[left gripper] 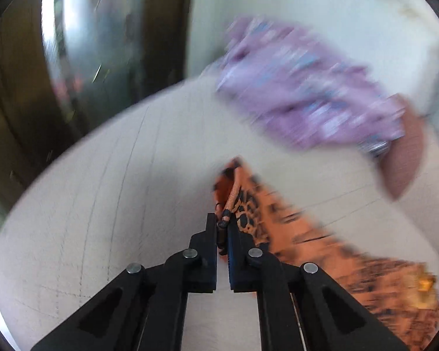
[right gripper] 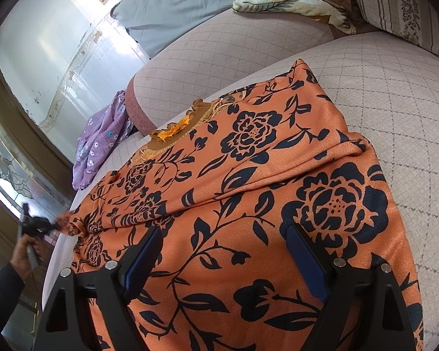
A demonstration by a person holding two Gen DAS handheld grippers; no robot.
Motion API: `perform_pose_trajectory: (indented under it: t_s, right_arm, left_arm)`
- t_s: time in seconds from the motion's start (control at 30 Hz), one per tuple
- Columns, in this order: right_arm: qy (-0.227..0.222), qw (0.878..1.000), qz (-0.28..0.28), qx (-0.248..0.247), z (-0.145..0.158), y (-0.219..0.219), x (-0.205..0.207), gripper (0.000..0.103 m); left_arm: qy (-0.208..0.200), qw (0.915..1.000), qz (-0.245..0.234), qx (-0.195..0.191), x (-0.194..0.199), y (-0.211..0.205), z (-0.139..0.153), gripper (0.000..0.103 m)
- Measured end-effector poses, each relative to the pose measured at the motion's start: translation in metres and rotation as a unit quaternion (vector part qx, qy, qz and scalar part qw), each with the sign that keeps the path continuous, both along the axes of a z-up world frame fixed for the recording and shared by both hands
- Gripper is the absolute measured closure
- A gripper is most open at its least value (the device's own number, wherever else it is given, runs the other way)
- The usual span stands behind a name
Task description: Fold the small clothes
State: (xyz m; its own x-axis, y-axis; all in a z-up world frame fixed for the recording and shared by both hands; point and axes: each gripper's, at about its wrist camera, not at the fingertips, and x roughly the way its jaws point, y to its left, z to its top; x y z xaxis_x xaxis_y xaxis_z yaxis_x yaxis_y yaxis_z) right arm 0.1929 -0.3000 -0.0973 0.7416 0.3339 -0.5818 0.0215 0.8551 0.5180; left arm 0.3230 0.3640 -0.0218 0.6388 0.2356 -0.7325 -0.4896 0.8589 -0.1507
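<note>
The orange floral garment (right gripper: 248, 193) lies spread across the quilted bed surface (right gripper: 395, 93), partly doubled over, with a fold ridge running across its middle and its embroidered neckline toward the far side. The left gripper (left gripper: 223, 228) is clenched on a thin edge of this cloth at its left end; the right wrist view shows that gripper (right gripper: 36, 223) at the far left, pinching the corner. The right gripper (right gripper: 225, 251) hovers spread wide over the near part of the fabric, grasping nothing. A purple flowered garment (right gripper: 102, 140) waits further off near the bed's edge. To fold cleanly, the left pinch should probably carry its corner level across, while the right one pins or smooths the near layer so that the edges meet squarely.
</note>
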Motion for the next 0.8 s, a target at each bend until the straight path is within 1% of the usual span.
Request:
perform_pose_trajectory:
  t_s: [0.03, 0.07, 0.1, 0.13, 0.17, 0.2, 0.23, 0.27, 0.3, 0.33, 0.37, 0.4, 0.43, 0.47, 0.5, 0.53, 0.57, 0.6, 0.63, 0.67, 0.7, 0.73, 0.77, 0.8]
  right_arm:
    - [-0.001, 1.0, 0.0, 0.001, 0.0, 0.0, 0.0, 0.014]
    - [-0.001, 1.0, 0.0, 0.002, 0.001, -0.001, -0.001, 0.014]
    - [-0.002, 1.0, 0.0, 0.002, 0.001, -0.001, -0.001, 0.014]
    - [-0.003, 1.0, 0.0, 0.003, 0.0, -0.001, -0.001, 0.014]
    - [-0.004, 1.0, 0.0, 0.004, 0.0, 0.0, 0.0, 0.014]
    - [-0.004, 1.0, 0.0, 0.005, 0.0, 0.0, 0.0, 0.014]
    - [-0.005, 1.0, 0.0, 0.006, 0.0, 0.001, 0.001, 0.014]
    - [-0.006, 1.0, 0.0, 0.007, -0.002, 0.002, 0.002, 0.014]
    - [-0.007, 1.0, 0.0, 0.009, -0.002, 0.003, 0.002, 0.014]
    - [-0.008, 1.0, 0.0, 0.012, -0.002, 0.002, 0.002, 0.014]
    - [-0.008, 1.0, -0.001, 0.013, -0.003, 0.003, 0.002, 0.014]
    - [-0.009, 1.0, -0.001, 0.014, -0.003, 0.003, 0.002, 0.014]
    - [-0.01, 1.0, -0.001, 0.014, -0.003, 0.003, 0.002, 0.014]
    - [-0.01, 1.0, -0.001, 0.015, -0.003, 0.003, 0.002, 0.014]
    - [-0.011, 1.0, -0.001, 0.016, -0.003, 0.003, 0.003, 0.014]
    - [-0.011, 1.0, -0.001, 0.017, -0.003, 0.003, 0.002, 0.014]
    - [-0.012, 1.0, 0.0, 0.019, -0.003, 0.002, 0.002, 0.014]
    - [-0.012, 1.0, 0.0, 0.021, -0.003, 0.002, 0.001, 0.014]
    - [-0.013, 1.0, 0.0, 0.022, -0.003, 0.001, 0.001, 0.014]
    - [-0.014, 1.0, 0.0, 0.023, -0.003, 0.001, 0.001, 0.014]
    - [-0.014, 1.0, 0.0, 0.024, -0.002, 0.001, 0.0, 0.014]
    - [-0.014, 1.0, 0.0, 0.025, -0.002, 0.0, 0.0, 0.014]
    - [-0.015, 1.0, -0.001, 0.026, -0.002, 0.0, -0.001, 0.014]
    - [-0.015, 1.0, -0.001, 0.026, -0.002, 0.0, -0.001, 0.014]
  left_arm:
    - [-0.028, 0.9994, -0.018, 0.009, -0.005, -0.015, 0.024, 0.098]
    - [-0.061, 0.997, -0.043, 0.019, -0.012, -0.036, 0.052, 0.098]
    - [-0.094, 0.9926, -0.073, 0.025, -0.02, -0.061, 0.079, 0.098]
    - [-0.116, 0.9882, -0.096, 0.027, -0.026, -0.081, 0.099, 0.098]
    - [-0.144, 0.9798, -0.135, 0.031, -0.036, -0.115, 0.124, 0.098]
    - [-0.162, 0.973, -0.161, 0.036, -0.043, -0.14, 0.138, 0.098]
    - [-0.181, 0.9639, -0.191, 0.042, -0.052, -0.169, 0.153, 0.098]
    - [-0.198, 0.9535, -0.223, 0.041, -0.061, -0.201, 0.166, 0.098]
    - [-0.205, 0.9456, -0.251, 0.032, -0.067, -0.226, 0.174, 0.098]
    - [-0.209, 0.935, -0.286, 0.021, -0.073, -0.261, 0.179, 0.098]
    - [-0.21, 0.9284, -0.306, 0.018, -0.076, -0.282, 0.18, 0.098]
    - [-0.203, 0.9184, -0.339, 0.011, -0.079, -0.315, 0.176, 0.097]
    - [-0.194, 0.9116, -0.362, 0.003, -0.078, -0.341, 0.168, 0.096]
    - [-0.185, 0.9079, -0.376, 0.0, -0.075, -0.359, 0.16, 0.094]
    - [-0.166, 0.9003, -0.402, -0.004, -0.079, -0.383, 0.145, 0.087]
    - [-0.132, 0.8918, -0.433, -0.009, -0.075, -0.403, 0.127, 0.065]
    - [-0.093, 0.8879, -0.45, -0.017, -0.071, -0.417, 0.104, 0.048]
    - [-0.056, 0.8895, -0.453, -0.024, -0.068, -0.423, 0.079, 0.043]
    - [-0.018, 0.8915, -0.452, -0.026, -0.067, -0.425, 0.056, 0.042]
    - [0.001, 0.8962, -0.443, -0.025, -0.067, -0.42, 0.041, 0.042]
    - [0.014, 0.9061, -0.422, -0.024, -0.069, -0.408, 0.025, 0.042]
    - [0.02, 0.9177, -0.396, -0.023, -0.072, -0.392, 0.013, 0.042]
    - [0.022, 0.9333, -0.357, -0.029, -0.072, -0.365, 0.0, 0.042]
    - [0.023, 0.942, -0.333, -0.037, -0.074, -0.346, -0.008, 0.042]
